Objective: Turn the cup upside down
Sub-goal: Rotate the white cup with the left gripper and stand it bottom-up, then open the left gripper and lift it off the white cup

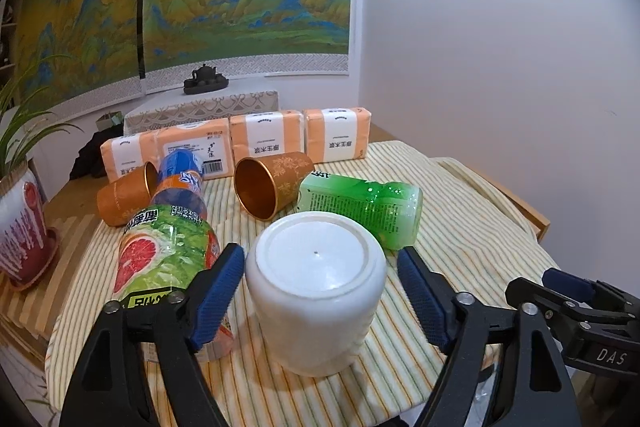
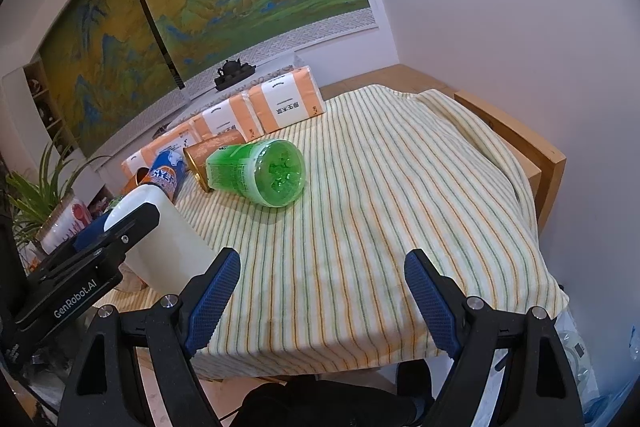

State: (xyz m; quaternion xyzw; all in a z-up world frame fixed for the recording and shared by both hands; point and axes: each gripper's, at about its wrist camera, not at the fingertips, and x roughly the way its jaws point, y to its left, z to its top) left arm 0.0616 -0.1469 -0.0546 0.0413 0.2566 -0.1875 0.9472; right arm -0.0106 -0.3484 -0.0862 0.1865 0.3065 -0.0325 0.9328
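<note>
white cup (image 1: 316, 291) base-up between left gripper (image 1: 322, 259) fingers, apart; right gripper (image 2: 322, 267) apart.

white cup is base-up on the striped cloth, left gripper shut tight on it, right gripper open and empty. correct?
Not quite: the left gripper is open, its pads flanking the white cup with gaps, as the left wrist view shows. Cup base-up on the striped cloth; right gripper open, empty.

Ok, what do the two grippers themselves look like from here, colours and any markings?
Both match: black plastic frames with silver bolts, and blue textured pads on the fingers. The left gripper carries white "GenRobot.AI" lettering on its body in the right wrist view. The right gripper shows "DAS" on its side in the left wrist view. No cables or sleeves are visible.
</note>
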